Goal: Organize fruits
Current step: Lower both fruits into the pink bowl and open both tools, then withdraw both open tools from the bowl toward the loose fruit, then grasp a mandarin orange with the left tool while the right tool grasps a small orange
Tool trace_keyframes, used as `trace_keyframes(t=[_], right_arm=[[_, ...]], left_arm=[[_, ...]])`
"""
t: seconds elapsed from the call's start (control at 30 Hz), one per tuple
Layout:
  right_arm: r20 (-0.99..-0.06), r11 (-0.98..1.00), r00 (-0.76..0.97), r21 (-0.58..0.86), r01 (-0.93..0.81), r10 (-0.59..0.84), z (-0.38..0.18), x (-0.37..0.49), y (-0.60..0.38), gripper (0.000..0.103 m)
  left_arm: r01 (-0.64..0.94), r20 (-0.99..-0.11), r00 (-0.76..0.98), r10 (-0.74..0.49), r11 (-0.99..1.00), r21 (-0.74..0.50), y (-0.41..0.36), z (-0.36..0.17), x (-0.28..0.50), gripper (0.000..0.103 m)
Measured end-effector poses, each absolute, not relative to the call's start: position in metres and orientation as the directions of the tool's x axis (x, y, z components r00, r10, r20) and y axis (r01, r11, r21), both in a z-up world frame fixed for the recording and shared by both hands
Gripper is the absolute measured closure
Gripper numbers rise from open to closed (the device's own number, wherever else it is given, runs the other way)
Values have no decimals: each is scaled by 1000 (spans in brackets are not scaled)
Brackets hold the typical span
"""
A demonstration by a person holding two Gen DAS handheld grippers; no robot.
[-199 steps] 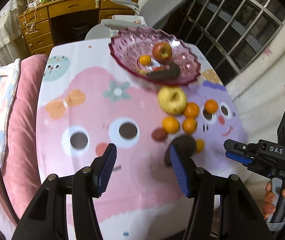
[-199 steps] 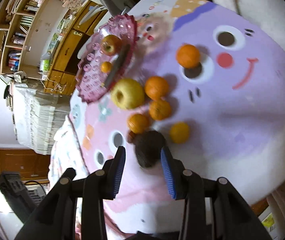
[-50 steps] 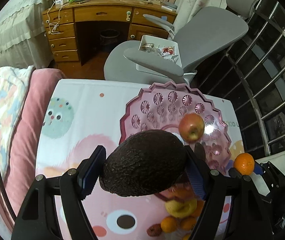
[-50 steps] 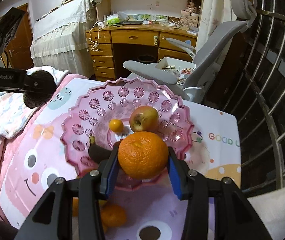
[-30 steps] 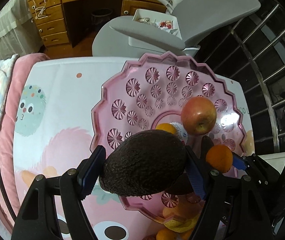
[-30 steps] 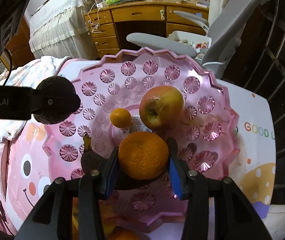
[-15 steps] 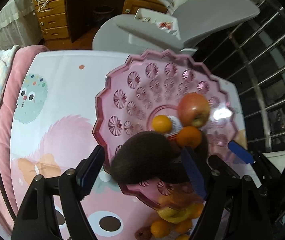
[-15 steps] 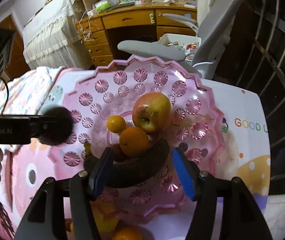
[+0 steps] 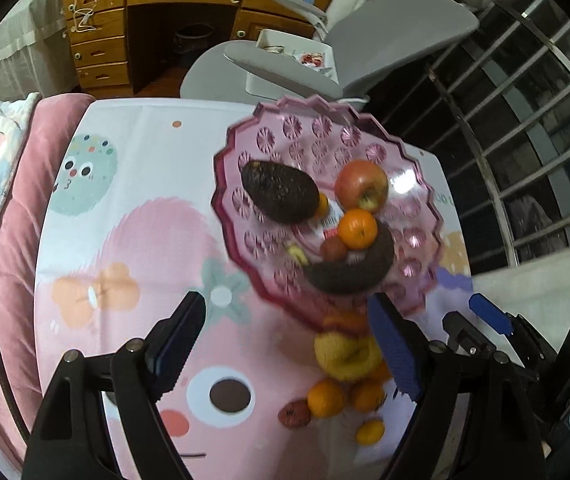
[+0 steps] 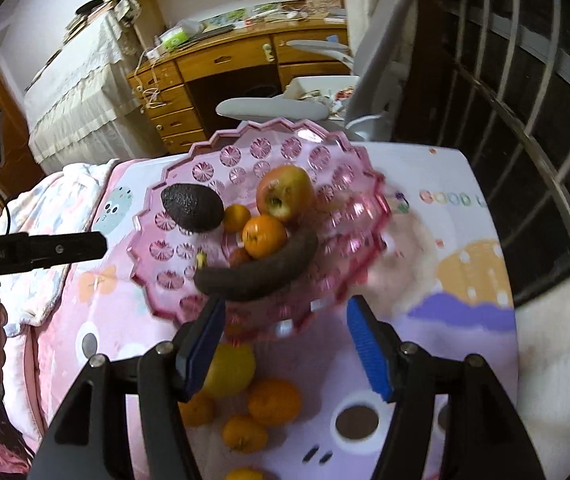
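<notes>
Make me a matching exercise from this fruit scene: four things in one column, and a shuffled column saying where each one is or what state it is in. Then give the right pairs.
Things
1. avocado
2. yellow apple
3. red apple
4. left gripper

Places or states
A. on the tablecloth, just outside the bowl's near rim
B. open, holding nothing
C. in the pink bowl, on its left side
D. in the pink bowl, right of the avocado and beyond the orange

Pairs: 1-C, 2-A, 3-D, 4-B
</notes>
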State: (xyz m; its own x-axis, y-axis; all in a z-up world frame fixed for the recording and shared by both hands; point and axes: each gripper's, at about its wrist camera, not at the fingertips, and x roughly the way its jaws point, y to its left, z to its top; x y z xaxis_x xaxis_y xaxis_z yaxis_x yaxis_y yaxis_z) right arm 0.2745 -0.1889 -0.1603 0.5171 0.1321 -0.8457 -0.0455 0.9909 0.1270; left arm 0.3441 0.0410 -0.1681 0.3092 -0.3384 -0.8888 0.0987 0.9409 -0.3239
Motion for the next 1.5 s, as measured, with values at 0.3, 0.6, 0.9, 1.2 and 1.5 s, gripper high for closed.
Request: trace_keyframes(t=[0.3, 0.6, 0.9, 1.2, 1.5], right_arm=[[-863, 981, 498, 160, 113, 84, -163, 205, -185, 39], [-872, 951, 484, 207, 229, 73, -173, 145, -174, 39], [-887, 898, 433, 313, 309, 160, -191, 121, -165, 39], [-902, 880, 384, 337, 334, 200, -218, 121, -166, 39], [-919, 942, 344, 271, 197, 193, -236, 130, -157, 39]], left_arm=[[219, -888, 260, -379, 919, -329, 47, -163, 290, 21], [330, -886, 233, -401, 890, -316, 44, -159, 252, 21], [381, -904, 202, -377, 880, -282, 31, -168, 227, 21], [412, -934, 160, -319, 882, -230, 9, -189, 232, 21], [447, -965, 94, -243, 877, -177, -25, -225, 253, 21]])
